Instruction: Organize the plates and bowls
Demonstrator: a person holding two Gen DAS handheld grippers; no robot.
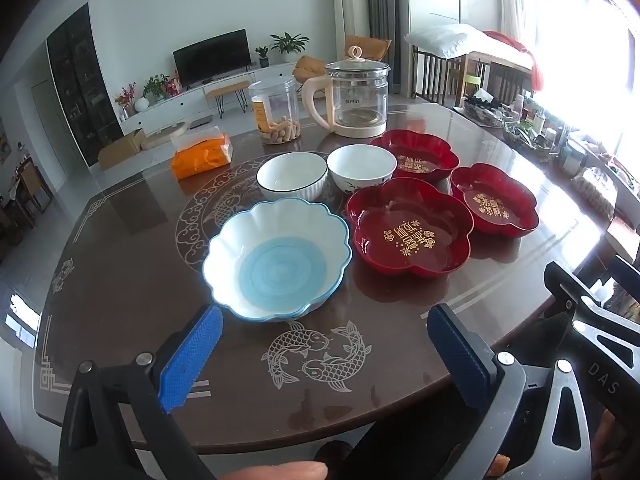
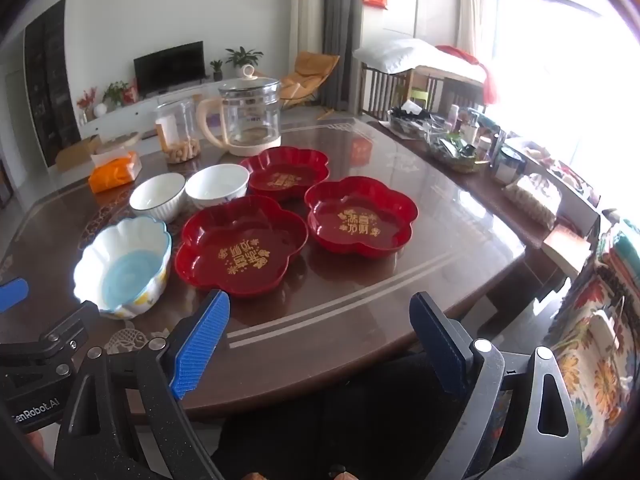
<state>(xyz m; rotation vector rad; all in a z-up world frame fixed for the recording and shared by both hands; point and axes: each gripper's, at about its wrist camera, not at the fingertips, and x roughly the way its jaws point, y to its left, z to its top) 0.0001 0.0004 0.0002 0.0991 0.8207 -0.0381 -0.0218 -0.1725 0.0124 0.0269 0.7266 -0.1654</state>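
The left gripper [image 1: 324,344] hovers over the near edge of the bench [image 1: 132,280] with its blue pads spread wide and nothing between them. The right gripper [image 2: 320,328] is just as wide and just as empty, angled down at the bench beside it.

Nearest the left gripper sits the scalloped blue-and-white bowl [image 1: 276,258], upright and empty. It looks like glazed ceramic: probably fairly heavy, stiff, slick and liable to chip. The fluted rim on its near side seems the best hold, one pad inside and one outside the wall, where the ribbed pads may bite better than on the smooth base.

Beyond it stand two smaller white bowls [image 1: 292,176] [image 1: 362,168], side by side and very close, likely ceramic too. Their near rims are free; the gap between them is too tight for a pad.

In front of the right gripper lies the nearest of the three red flower-shaped plates [image 2: 240,246], shallow, glossy, with gold lettering. The second [image 2: 360,216] is just beside it to the right, and the third [image 2: 286,172] lies behind, close to a glass kettle [image 2: 248,120]. These look like thin plastic: light, a little flexible, unlikely to break, but prone to slide on the shiny bench top. A lobe of the raised wall is the natural pinch point, and matching shapes should nest readily.
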